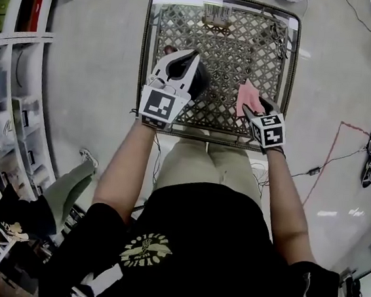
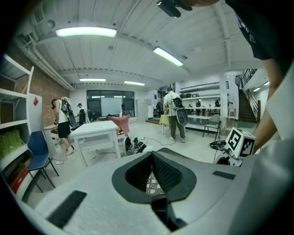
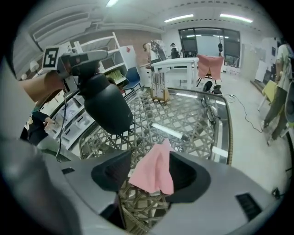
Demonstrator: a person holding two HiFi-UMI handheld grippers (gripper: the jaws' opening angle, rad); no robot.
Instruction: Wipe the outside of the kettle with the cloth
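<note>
Seated at a lattice-top table (image 1: 281, 67) in a busy workshop, a person works a gripper in each hand. The left gripper (image 1: 181, 62) has its jaws drawn together, and the black kettle (image 3: 108, 108) hangs from it by the top, clear of the table and over the table's left half. The right gripper (image 1: 258, 111) points steeply down at the near right part of the table, its jaws standing wide apart. Between them lies the pink cloth (image 1: 246, 97), bunched into a peak on the lattice and closer to the right-hand jaw; neither jaw presses on it. Cloth and kettle are apart, with bare lattice between them. White shelving (image 1: 5, 112) lines the wall at the person's left.
</note>
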